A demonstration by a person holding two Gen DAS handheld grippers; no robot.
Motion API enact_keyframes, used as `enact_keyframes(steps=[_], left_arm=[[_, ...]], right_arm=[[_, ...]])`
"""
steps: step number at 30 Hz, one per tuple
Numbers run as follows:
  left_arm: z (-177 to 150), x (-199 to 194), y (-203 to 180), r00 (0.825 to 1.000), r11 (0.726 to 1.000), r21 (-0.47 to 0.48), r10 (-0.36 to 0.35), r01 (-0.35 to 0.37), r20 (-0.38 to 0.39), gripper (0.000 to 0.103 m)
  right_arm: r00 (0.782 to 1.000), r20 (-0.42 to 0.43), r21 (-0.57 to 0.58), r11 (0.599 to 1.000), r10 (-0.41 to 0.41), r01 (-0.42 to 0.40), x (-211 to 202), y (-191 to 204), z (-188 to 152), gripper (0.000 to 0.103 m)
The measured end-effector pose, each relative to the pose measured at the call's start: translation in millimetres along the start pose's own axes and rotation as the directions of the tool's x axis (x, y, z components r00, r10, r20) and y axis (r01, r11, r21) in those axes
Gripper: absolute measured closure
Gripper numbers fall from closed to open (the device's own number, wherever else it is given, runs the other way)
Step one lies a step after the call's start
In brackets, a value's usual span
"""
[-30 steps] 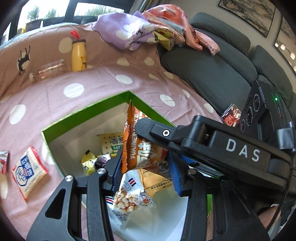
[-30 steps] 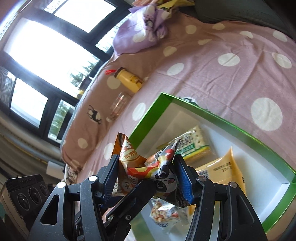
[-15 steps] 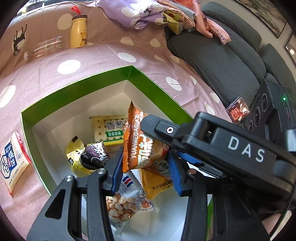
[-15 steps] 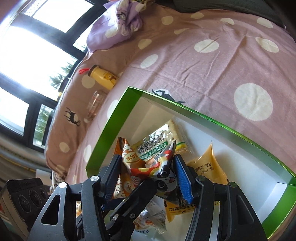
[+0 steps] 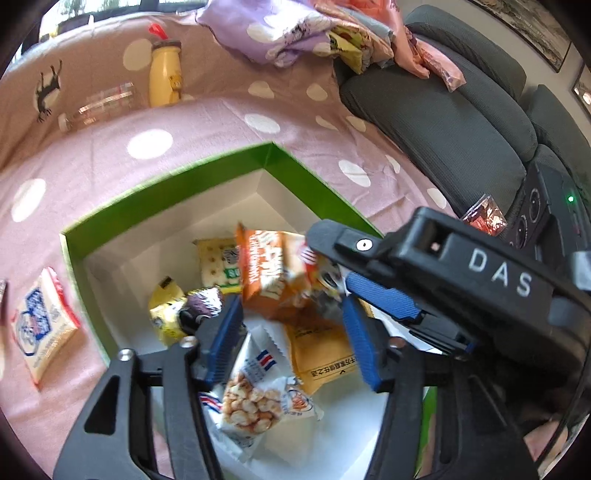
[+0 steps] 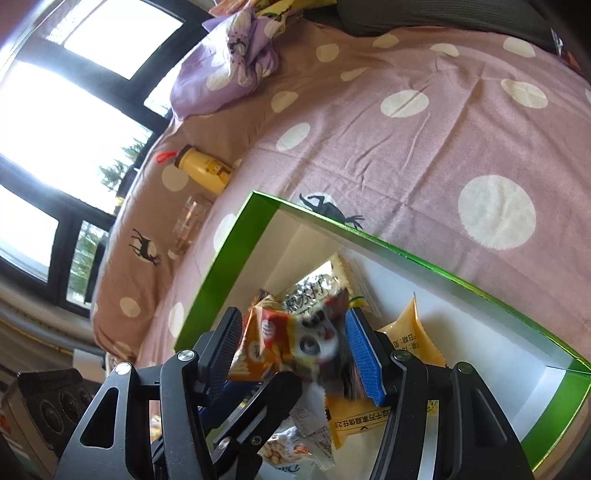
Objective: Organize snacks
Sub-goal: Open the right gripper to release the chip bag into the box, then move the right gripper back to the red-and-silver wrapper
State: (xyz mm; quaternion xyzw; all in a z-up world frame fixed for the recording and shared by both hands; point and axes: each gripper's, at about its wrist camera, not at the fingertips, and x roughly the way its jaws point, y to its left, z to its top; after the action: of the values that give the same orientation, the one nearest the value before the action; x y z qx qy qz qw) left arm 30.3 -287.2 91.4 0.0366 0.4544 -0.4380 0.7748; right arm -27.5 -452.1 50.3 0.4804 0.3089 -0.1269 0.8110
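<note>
Two handheld grippers hang over a green-rimmed box set on a pink polka-dot cloth. The left gripper has its blue-padded fingers spread apart, with nothing pinched between them. The right gripper also has its fingers parted; a blurred panda-print packet sits in the gap between them, touching neither pad as far as the frame shows. Just beside it, over the middle of the box, an orange snack bag appears blurred, and whether it rests on the pile cannot be told.

Inside the box, a cracker pack lies toward the far corner, a yellow-and-black packet near the left wall, a yellow-orange pouch in the centre, and a peanut packet toward the near edge.

On the cloth, a white-and-blue packet lies just outside the box's left wall. Near the cloth's far edge, a yellow bottle lies beside a clear bottle on its side, with a purple bundle of fabric further along. A grey sofa borders the cloth's right edge, a small red wrapper resting on it.
</note>
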Motion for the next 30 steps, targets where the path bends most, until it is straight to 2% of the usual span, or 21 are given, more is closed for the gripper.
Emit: enact_keyframes(steps=[3, 6, 10, 15, 17, 20, 24, 30], left_arm=[[0.8, -13.2, 4.2, 0.999, 1.0, 0.004, 0.022, -0.022, 0.027, 0.027], [-1.2, -29.4, 13.1, 0.997, 0.999, -0.017, 0.051, -0.05, 0.05, 0.023], [-7.7, -48.1, 22.0, 0.993, 0.995, -0.041, 0.093, -0.09, 0.076, 0.015], [-22.0, -76.3, 35.3, 0.98, 0.985, -0.062, 0.167, -0.161, 0.11, 0.011], [-29.7, -86.7, 42.7, 0.973, 0.979, -0.077, 0.195, -0.187, 0.124, 0.004], [-44.6, -103.2, 55.9, 0.955, 0.965, -0.104, 0.254, -0.24, 0.151, 0.001], [-66.3, -125.3, 78.0, 0.946, 0.948, -0.189, 0.285, -0.255, 0.154, 0.001], [-112.4, -156.0, 105.0, 0.908, 0.892, -0.308, 0.389, -0.33, 0.153, 0.001]], right_arm=[[1.0, 0.02, -0.011, 1.0, -0.002, 0.002, -7.4, 3.3, -0.2, 0.042], [0.999, 0.048, -0.048, 0.999, -0.022, 0.024, -17.2, 13.4, -1.8, 0.041], [0.997, 0.071, -0.1, 0.995, 0.004, 0.003, -27.2, 28.0, -6.7, 0.028], [0.998, 0.066, -0.15, 0.989, 0.021, -0.011, -29.8, 44.4, -13.5, 0.023], [0.998, 0.063, -0.172, 0.985, 0.018, -0.007, -29.0, 51.4, -16.2, 0.02], [0.998, 0.06, -0.207, 0.978, 0.016, -0.004, -30.4, 59.4, -22.2, 0.02], [0.997, 0.065, -0.222, 0.975, 0.029, -0.014, -33.8, 68.1, -29.4, 0.017], [0.998, 0.033, -0.303, 0.953, 0.046, -0.034, -27.6, 93.5, -48.3, 0.012]])
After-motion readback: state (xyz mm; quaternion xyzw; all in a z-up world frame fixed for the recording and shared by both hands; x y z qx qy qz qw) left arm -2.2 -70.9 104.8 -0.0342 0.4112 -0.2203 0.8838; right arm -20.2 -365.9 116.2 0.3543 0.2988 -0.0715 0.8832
